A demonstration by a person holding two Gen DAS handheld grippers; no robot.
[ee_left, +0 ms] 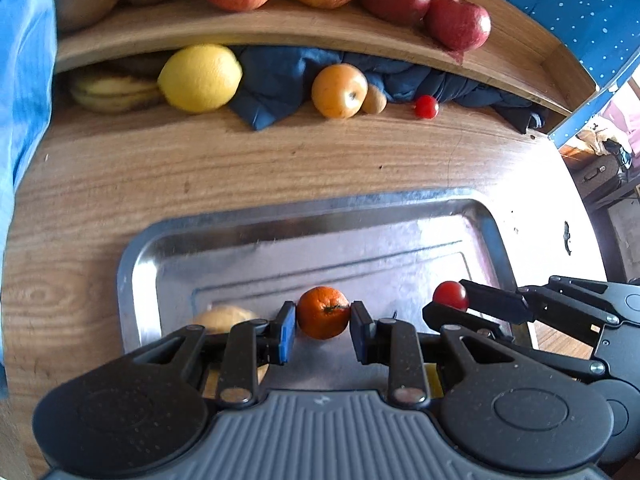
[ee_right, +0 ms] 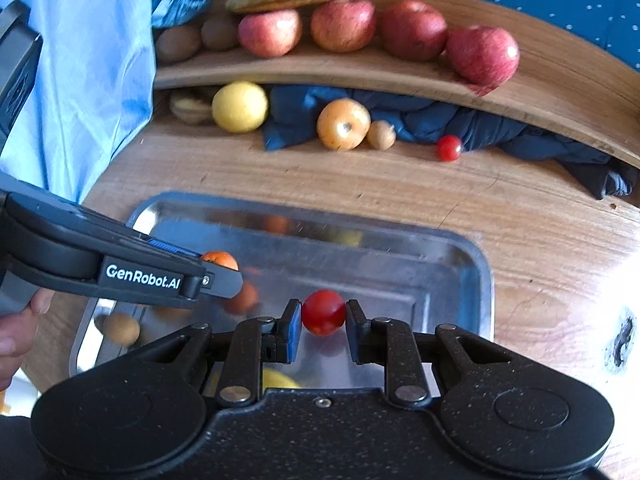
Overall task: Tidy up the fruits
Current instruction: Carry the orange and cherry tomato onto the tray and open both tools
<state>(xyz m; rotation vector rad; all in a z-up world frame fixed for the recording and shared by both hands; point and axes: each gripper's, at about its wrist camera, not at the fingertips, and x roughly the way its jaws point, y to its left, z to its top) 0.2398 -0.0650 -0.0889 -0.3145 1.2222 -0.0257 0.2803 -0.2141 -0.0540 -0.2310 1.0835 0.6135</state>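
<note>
Steel tray [ee_left: 136, 264] below — left gripper [ee_left: 323, 317] clenched on a small orange [ee_left: 323, 317], right gripper [ee_right: 323, 313] pinching a cherry tomato [ee_right: 323, 313].

This looks like a lived-in home. A worn, wood-grain surface [ee_left: 280, 168] carries a raised wooden shelf [ee_right: 360, 68] lined with red apples [ee_right: 482, 54], beside a crumpled dark blue cloth [ee_right: 420, 120] and a rectangular shiny metal tray [ee_left: 320, 208]. A pale blue fabric [ee_right: 88, 60] hangs on one side. Past the surface's edge, cluttered belongings [ee_left: 608, 156] lie in a bright room.
</note>
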